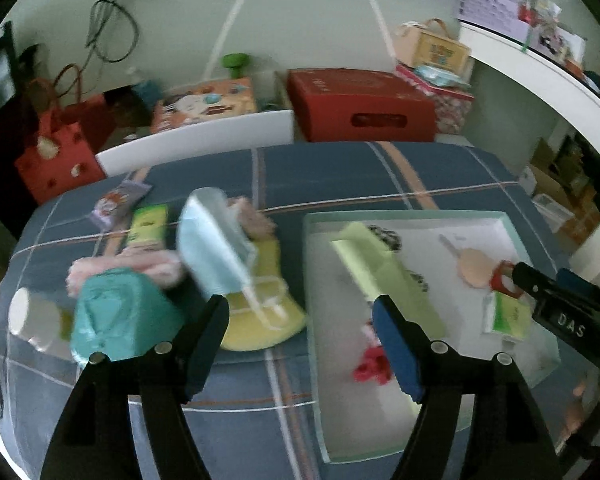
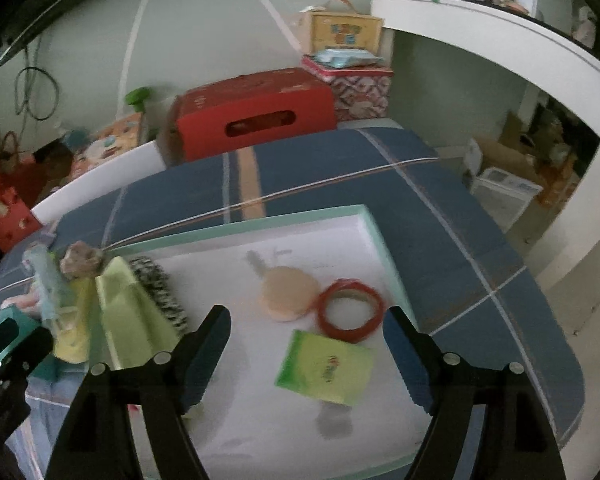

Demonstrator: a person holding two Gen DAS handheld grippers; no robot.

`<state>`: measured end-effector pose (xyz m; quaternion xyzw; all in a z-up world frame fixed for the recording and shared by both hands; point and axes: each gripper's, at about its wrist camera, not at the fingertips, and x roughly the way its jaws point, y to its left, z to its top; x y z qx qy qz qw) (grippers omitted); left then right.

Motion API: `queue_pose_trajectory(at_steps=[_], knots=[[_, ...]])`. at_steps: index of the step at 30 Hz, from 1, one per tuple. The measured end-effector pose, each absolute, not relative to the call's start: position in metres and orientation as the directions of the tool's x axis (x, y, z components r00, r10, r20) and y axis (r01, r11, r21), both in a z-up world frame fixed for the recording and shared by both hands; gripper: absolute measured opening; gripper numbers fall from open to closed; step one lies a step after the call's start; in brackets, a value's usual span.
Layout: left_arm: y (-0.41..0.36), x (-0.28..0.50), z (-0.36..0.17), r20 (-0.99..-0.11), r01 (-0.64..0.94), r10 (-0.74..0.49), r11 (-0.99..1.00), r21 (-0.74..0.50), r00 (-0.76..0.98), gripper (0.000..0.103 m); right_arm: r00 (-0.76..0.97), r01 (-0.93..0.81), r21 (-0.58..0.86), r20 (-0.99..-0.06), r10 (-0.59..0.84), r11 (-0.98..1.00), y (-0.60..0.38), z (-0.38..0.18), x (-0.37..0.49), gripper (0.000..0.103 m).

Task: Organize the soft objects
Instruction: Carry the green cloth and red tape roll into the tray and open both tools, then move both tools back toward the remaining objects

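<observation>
A white tray with a mint rim (image 1: 412, 215) lies on the blue plaid bedspread (image 1: 340, 172). In it are a light green folded cloth (image 1: 364, 256), a peach puff (image 2: 288, 292), a red ring (image 2: 350, 314), a green packet (image 2: 326, 366) and a small red item (image 1: 372, 368). Left of the tray lie a blue face mask (image 1: 212, 240), a yellow cloth (image 1: 260, 320), a pink fluffy piece (image 1: 148, 264) and a teal pack (image 1: 120, 320). My left gripper (image 1: 300, 308) hangs open above the tray's left rim, holding nothing. My right gripper (image 2: 306, 320) is open over the ring and packet.
A white cup (image 1: 28, 316), a green pack (image 1: 148, 224) and a purple snack bag (image 1: 116, 200) lie further left. Behind the bed stand a white rail (image 1: 200, 140), a red box (image 1: 360, 104), a red gift bag (image 1: 56, 152) and a white shelf (image 1: 540, 80).
</observation>
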<state>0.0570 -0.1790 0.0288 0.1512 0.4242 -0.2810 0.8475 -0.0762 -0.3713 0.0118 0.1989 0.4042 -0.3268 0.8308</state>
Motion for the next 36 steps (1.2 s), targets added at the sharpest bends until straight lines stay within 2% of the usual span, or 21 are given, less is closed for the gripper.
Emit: queue_pose_trajectory(at_steps=[5,6,7,10,11,17,20,23,36], knots=[[-0.162,0.068,0.030,-0.810,0.566,-0.316,0.824,0.023,0.494,0.077,0.455,0.678,0.056,-0.815,-0.359,0.733,-0.356,0.007,-0.066,0.082],[-0.160,0.068,0.031,-0.810,0.562,-0.312,0.827,0.027,0.497,0.082,0.453,0.676,0.050,-0.815,-0.360,0.735,-0.353,0.007,-0.064,0.082],[-0.158,0.070,0.031,-0.809,0.556,-0.306,0.830,0.031,0.502,0.088,0.452,0.674,0.046,-0.815,-0.363,0.738,-0.350,0.007,-0.063,0.085],[-0.147,0.075,0.035,-0.801,0.529,-0.293,0.848,0.035,0.522,0.088,0.463,0.663,0.052,-0.812,-0.355,0.747,-0.344,0.007,-0.059,0.101],[-0.143,0.076,0.036,-0.799,0.520,-0.289,0.853,0.035,0.527,0.088,0.469,0.659,0.059,-0.812,-0.348,0.750,-0.342,0.007,-0.058,0.102],[-0.112,0.092,0.048,-0.775,0.437,-0.251,0.899,0.036,0.580,0.089,0.519,0.630,0.090,-0.788,-0.332,0.771,-0.327,0.013,-0.052,0.103],[-0.096,0.099,0.053,-0.758,0.396,-0.242,0.918,0.024,0.605,0.096,0.551,0.619,0.118,-0.769,-0.322,0.776,-0.321,0.017,-0.050,0.103],[-0.080,0.108,0.055,-0.745,0.362,-0.237,0.932,0.007,0.624,0.097,0.589,0.594,0.153,-0.751,-0.298,0.790,-0.315,0.019,-0.046,0.103],[-0.037,0.129,0.064,-0.693,0.294,-0.211,0.956,0.001,0.689,0.098,0.576,0.550,0.085,-0.759,-0.304,0.831,-0.281,0.014,-0.022,0.103]])
